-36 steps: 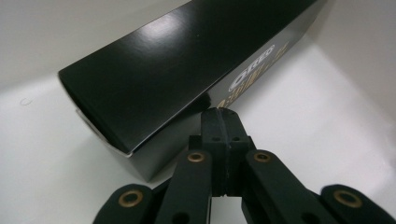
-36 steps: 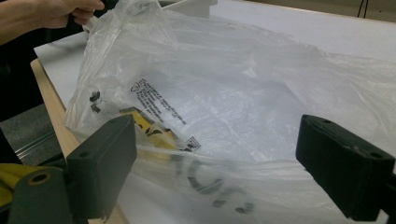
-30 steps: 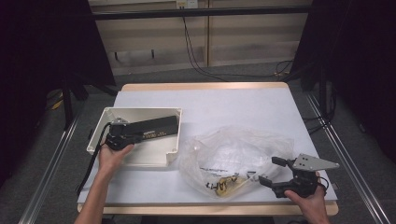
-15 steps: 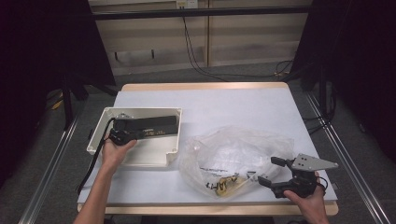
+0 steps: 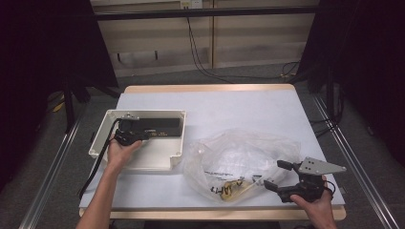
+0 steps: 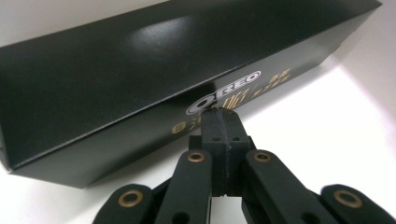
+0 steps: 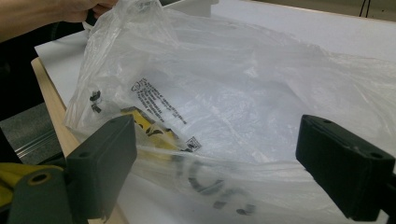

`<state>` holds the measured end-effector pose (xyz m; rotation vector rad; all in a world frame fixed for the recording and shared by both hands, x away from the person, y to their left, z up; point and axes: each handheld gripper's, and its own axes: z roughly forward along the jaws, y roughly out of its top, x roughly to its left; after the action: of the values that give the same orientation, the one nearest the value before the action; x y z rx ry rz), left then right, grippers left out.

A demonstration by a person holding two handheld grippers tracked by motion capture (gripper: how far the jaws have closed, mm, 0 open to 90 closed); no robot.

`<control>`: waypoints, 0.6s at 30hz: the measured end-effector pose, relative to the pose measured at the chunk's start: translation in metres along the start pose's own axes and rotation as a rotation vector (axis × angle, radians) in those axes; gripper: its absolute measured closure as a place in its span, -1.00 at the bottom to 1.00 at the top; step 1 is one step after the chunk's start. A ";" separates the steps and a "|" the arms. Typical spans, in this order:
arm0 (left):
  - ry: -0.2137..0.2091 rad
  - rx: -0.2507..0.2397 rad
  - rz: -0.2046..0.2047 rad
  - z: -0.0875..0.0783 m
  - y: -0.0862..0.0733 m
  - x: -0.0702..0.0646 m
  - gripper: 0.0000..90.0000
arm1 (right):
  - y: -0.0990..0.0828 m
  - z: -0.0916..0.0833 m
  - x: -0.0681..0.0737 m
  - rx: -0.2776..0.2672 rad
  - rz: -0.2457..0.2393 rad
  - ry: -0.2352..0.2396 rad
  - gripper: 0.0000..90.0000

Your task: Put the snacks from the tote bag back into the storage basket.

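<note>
1. The left tool (image 5: 143, 135) sits inside the white tray (image 5: 102, 138) at the left of the desk (image 5: 248, 114), held by the person's left hand (image 5: 120, 151). In the left gripper view its jaws are pressed flat together, with nothing between them.

2. The black Oreo box (image 6: 140, 79) lies straight ahead of the left tool's tip. The closed tip (image 6: 220, 122) points at the box's lower long side, right at the printed logo; whether it touches the card or stops just short I cannot tell. The box stretches away to both sides of the tip, and in the high view (image 5: 160, 128) it lies along the far part of the tray.

3. The right tool (image 5: 276, 175) is at the near right corner of the desk, in the person's right hand (image 5: 313, 206). Its jaws stand wide apart and hold nothing.

4. The clear plastic bag (image 7: 224, 102) spreads directly in front of the right tool, crumpled. In the right gripper view its near edge lies between the two open pads (image 7: 105, 161), but they do not press on it.

5. Inside the bag, close ahead of the right tool and toward its left jaw, lie yellow items (image 5: 231, 188) and small dark pieces (image 7: 95, 101); what they are is too unclear to tell.

6. The bag lies just beside the tray, on the desk between the two tools (image 5: 239, 157).
</note>
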<state>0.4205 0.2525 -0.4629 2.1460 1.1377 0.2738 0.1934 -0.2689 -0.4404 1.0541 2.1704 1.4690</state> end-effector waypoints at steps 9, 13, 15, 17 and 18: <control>-0.004 -0.013 0.007 0.004 0.000 0.000 1.00 | -0.001 -0.001 0.001 -0.003 -0.002 0.000 -0.74; -0.004 -0.010 0.006 0.002 -0.001 -0.001 1.00 | -0.001 -0.002 0.000 -0.002 0.002 -0.003 -0.74; -0.005 -0.012 0.017 0.001 -0.001 -0.001 1.00 | -0.001 -0.002 0.001 -0.001 0.002 -0.002 -0.74; -0.015 -0.006 0.025 -0.001 -0.002 -0.003 1.00 | -0.001 -0.002 0.001 -0.003 0.000 -0.003 -0.74; -0.016 -0.005 0.029 -0.004 -0.002 -0.003 1.00 | -0.001 -0.002 0.001 -0.004 0.001 -0.004 -0.74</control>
<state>0.4156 0.2524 -0.4612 2.1585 1.0961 0.2718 0.1912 -0.2703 -0.4398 1.0560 2.1635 1.4694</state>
